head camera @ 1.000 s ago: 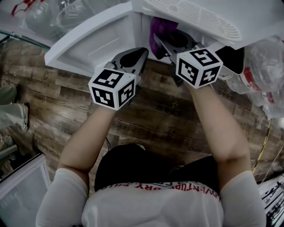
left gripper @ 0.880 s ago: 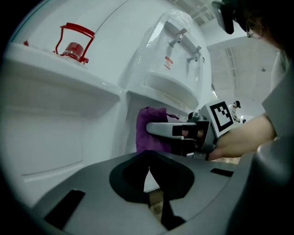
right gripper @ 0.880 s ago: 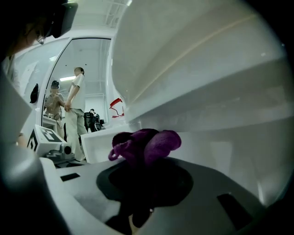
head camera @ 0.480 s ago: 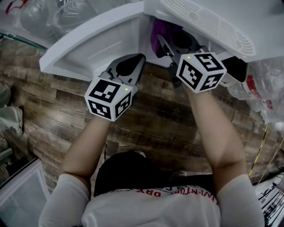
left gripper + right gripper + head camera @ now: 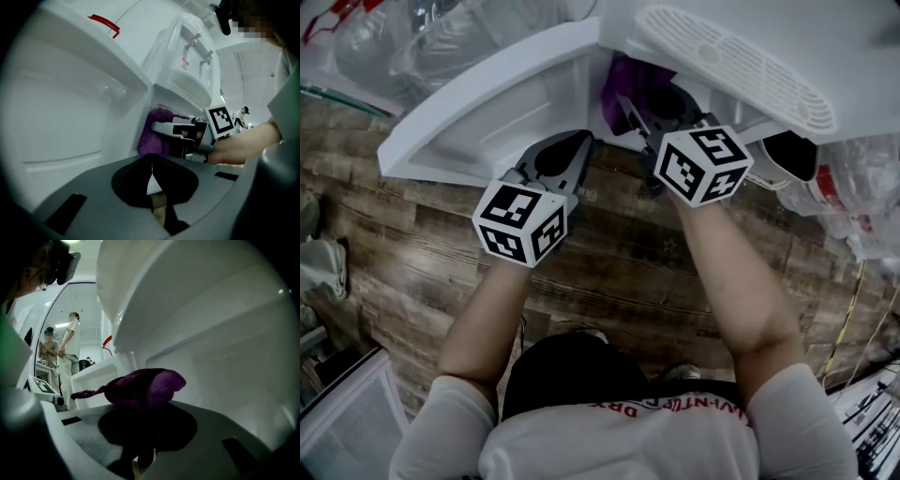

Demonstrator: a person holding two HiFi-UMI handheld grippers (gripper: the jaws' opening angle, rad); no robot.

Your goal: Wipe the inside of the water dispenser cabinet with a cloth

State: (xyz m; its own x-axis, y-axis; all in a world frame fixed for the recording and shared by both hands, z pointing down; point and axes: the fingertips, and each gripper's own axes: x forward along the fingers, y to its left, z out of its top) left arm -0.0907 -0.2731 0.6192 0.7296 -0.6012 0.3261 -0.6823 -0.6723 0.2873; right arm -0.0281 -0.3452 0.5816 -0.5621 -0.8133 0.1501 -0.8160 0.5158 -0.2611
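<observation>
A purple cloth (image 5: 622, 82) (image 5: 145, 386) is bunched in my right gripper (image 5: 634, 105) (image 5: 140, 430), which is shut on it at the mouth of the white water dispenser cabinet (image 5: 225, 357). The cloth touches the cabinet's inner edge next to the open door (image 5: 502, 103). My left gripper (image 5: 572, 155) (image 5: 151, 174) is shut with nothing in it, low beside the door's inner panel (image 5: 61, 117). From the left gripper view, the cloth (image 5: 156, 133) and the right gripper (image 5: 180, 136) lie just ahead. The deeper cabinet interior is hidden in the head view.
The dispenser's drip grille (image 5: 741, 66) juts out above the right gripper. Clear plastic bottles and bags (image 5: 853, 178) crowd the right side, more plastic (image 5: 431, 37) lies at the top left. Wooden floor (image 5: 619, 272) lies below. Two people (image 5: 65, 357) stand in the background.
The right gripper and the cloth have shifted slightly left along the cabinet opening. The left gripper has drifted a little left and down, still shut.
</observation>
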